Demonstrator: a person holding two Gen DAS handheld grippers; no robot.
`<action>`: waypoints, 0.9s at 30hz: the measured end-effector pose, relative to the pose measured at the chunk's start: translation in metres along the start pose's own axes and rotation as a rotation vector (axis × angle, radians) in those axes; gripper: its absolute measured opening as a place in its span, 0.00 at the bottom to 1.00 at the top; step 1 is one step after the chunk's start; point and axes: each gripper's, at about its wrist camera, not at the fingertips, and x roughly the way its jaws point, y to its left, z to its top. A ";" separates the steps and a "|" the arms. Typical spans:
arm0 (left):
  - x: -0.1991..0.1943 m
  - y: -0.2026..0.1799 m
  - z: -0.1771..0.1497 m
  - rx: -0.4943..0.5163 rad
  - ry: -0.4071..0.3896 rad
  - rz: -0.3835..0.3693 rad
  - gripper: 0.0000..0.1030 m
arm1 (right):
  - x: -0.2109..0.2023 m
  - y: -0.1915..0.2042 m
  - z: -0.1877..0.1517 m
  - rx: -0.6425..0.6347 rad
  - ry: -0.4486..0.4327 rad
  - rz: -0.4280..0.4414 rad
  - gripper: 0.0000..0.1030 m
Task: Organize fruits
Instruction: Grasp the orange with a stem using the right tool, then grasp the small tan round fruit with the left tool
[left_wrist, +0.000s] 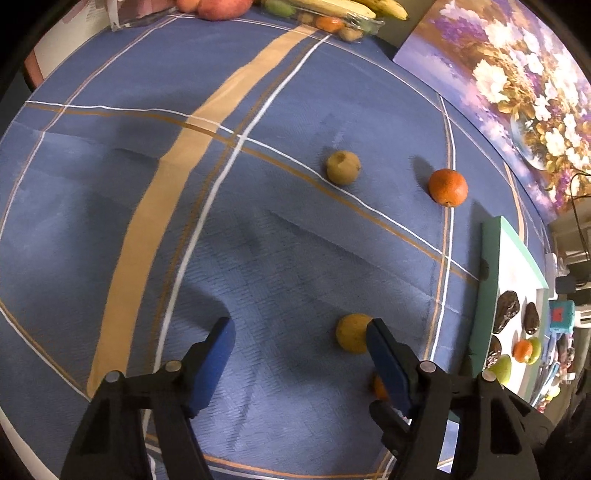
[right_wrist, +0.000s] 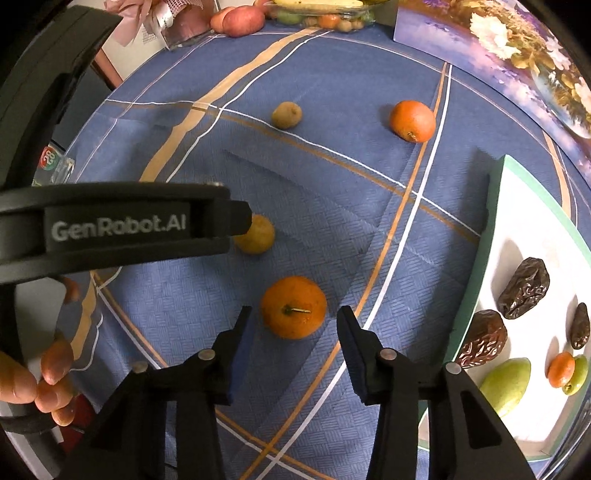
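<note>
Tray: we see a white tray (right_wrist: 517, 206) with a green rim on the blue cloth, right of the right gripper's fingers.
Tray contents: we count three dark wrinkled dates (right_wrist: 523, 282), a pale green fruit (right_wrist: 506, 384), and a small orange fruit (right_wrist: 560, 368) touching a small green one.
Clear box: at the far table edge, well ahead of both grippers, we note a clear container (right_wrist: 317, 16) with bananas on top and small mixed fruits inside; a reddish apple (right_wrist: 242, 20) lies just left of it.
Right gripper (right_wrist: 295, 334): pointing steeply down at the cloth; jaws apart, standing either side of the near tangerine (right_wrist: 293, 306), pads not touching it as far as we can see.
Left gripper (left_wrist: 299, 343): also pointing steeply down; jaws wide apart with bare cloth between them. Its right finger tip overlaps a yellow-brown round fruit (left_wrist: 351, 332) that lies just outside the gap; contact we cannot tell.
Left hand (right_wrist: 44, 380): fingers wrapped around the left gripper's handle, seen at the left of the right wrist view.
Loose fruit ahead: a second tan fruit (left_wrist: 342, 167) and another tangerine (left_wrist: 447, 186), well beyond both grippers.
</note>
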 end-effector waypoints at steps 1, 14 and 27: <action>0.000 -0.001 0.000 0.000 0.001 -0.009 0.70 | 0.001 0.000 0.000 0.001 0.001 0.001 0.45; 0.014 -0.019 0.006 0.003 0.018 -0.065 0.64 | -0.006 -0.009 -0.006 0.015 0.000 0.033 0.34; 0.017 -0.030 -0.001 0.025 0.040 -0.131 0.43 | -0.037 -0.040 -0.015 0.080 -0.059 0.029 0.34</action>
